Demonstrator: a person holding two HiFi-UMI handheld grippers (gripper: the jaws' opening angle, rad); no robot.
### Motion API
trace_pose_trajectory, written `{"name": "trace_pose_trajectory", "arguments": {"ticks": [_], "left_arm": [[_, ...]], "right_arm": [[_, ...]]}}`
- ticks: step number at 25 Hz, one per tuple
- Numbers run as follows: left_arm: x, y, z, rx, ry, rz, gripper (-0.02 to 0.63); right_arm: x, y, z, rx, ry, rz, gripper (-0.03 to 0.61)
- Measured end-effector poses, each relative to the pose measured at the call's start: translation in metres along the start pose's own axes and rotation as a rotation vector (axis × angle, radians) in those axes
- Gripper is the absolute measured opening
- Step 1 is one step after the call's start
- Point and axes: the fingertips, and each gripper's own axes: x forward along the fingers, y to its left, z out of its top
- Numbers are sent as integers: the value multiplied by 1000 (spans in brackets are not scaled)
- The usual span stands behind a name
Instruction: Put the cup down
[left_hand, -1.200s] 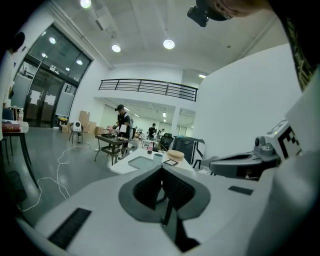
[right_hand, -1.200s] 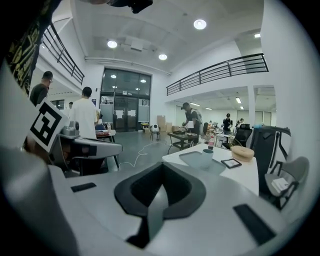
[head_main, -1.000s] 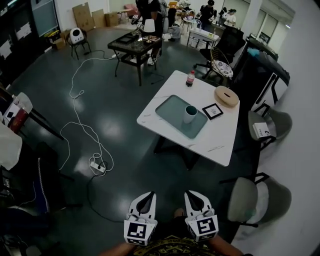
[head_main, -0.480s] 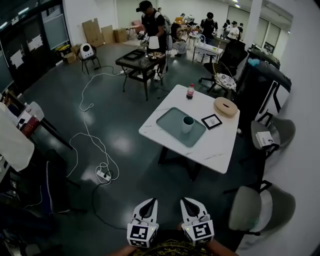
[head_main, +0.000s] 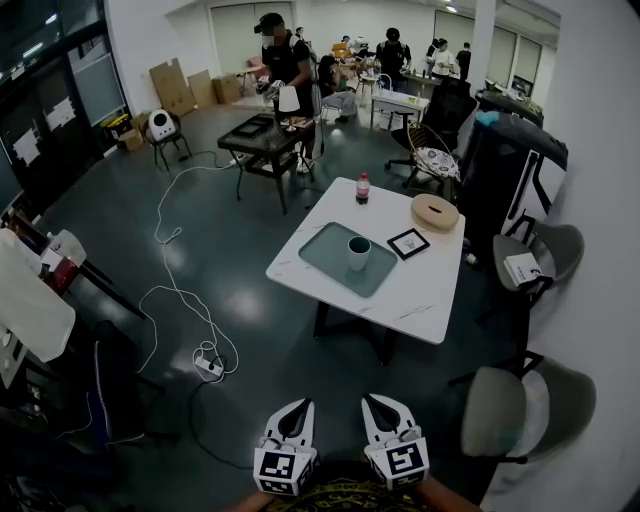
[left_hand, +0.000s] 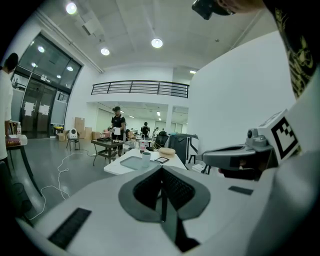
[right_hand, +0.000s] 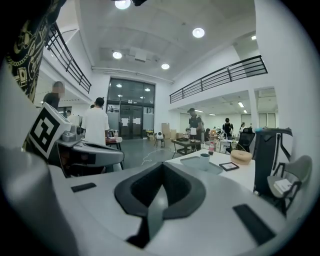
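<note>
Dark, glossy floor (head_main: 240, 290) fills a large open room. At the far left a white cable (head_main: 165, 270) snakes across it to a power strip (head_main: 208, 366).

Low in the head view, close to the person, the left tool (head_main: 295, 412) points forward. Its own view shows its jaws pressed together with nothing between them. The cube on it carries a black-and-white square marker, a pattern and no words.

Well ahead stands a white counter (head_main: 420, 300). On its left half lies a grey-green tray (head_main: 325, 255), and the cup (head_main: 358, 252) stands upright on that tray, toward its right side, well apart from both tools. Behind the tray is a bottle (head_main: 362, 188) with a red label, its print too small to read. Just right of the cup, off the tray, lies a framed card (head_main: 408, 243) showing a black square marker. Beyond it sits a round wooden box (head_main: 434, 212).

The right tool (head_main: 378, 405) is held beside the left one, its jaws likewise closed and empty, with another square marker on its cube.

At the far right are two grey chairs (head_main: 520, 400). The farther one carries a white booklet (head_main: 524, 268) whose writing cannot be made out.
</note>
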Motion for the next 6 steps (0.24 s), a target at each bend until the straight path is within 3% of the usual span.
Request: {"name": "trace_pose_trajectory", "arguments": {"ticks": [6], "left_arm": [[-3,11,3,2,-15,3,11]], "right_arm": [[6,7,17,-38,5,-8,5]]}}
